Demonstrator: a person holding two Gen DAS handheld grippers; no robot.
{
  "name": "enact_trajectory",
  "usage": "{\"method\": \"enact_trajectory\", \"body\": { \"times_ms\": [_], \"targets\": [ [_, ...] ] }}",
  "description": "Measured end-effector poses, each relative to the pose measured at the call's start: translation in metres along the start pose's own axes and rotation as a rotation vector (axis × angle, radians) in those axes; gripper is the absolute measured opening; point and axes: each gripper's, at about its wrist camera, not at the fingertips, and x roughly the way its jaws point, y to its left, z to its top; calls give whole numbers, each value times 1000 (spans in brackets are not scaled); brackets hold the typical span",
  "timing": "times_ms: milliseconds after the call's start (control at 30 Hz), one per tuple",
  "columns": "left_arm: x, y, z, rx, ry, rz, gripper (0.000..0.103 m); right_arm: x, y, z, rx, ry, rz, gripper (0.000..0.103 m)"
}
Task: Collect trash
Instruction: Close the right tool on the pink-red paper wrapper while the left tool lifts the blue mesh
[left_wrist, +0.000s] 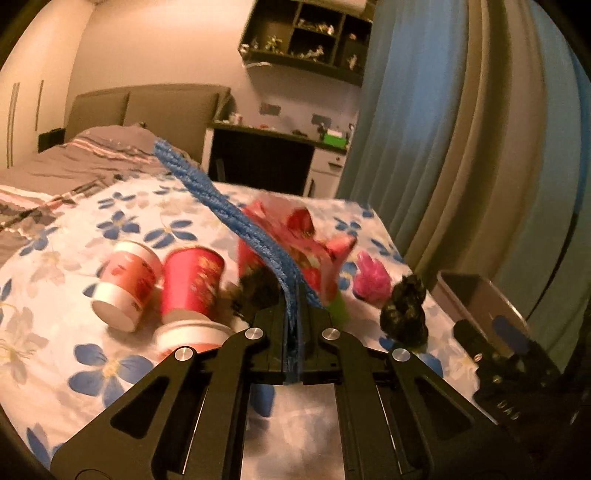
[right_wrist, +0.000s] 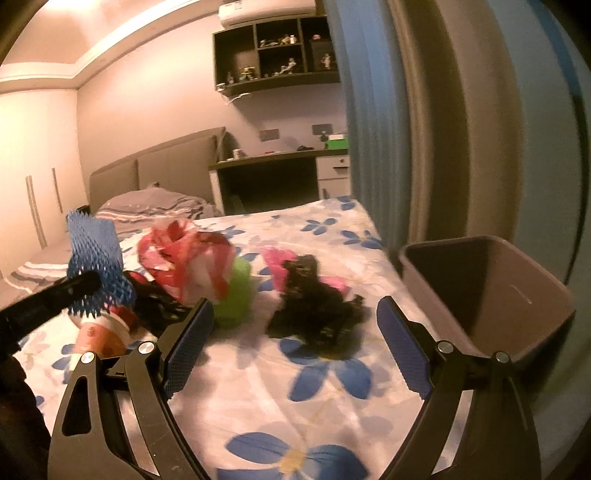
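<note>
While my left gripper is clamped on the blue foam net above the bed, I judge the next move is carrying it right to the bin, my right gripper gaping before the black wad.

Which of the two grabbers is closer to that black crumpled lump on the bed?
Right. The right gripper is open just short of the black crumpled lump; the left gripper is off to its side, clamping blue foam netting.
</note>
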Motion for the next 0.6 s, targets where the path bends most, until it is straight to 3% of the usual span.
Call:
{"method": "enact_trajectory", "body": {
  "times_ms": [233,467,600],
  "targets": [
    [-18,29,16,-35,-69,73,2,16,40,11,-54,7,80,83],
    [-21,57,22,-73,-82,112,2,43,77,24,-104,20,131,77],
    [-20,71,25,-95,-83,122,2,71,90,25,-108,75,146,69]
  ]
}}
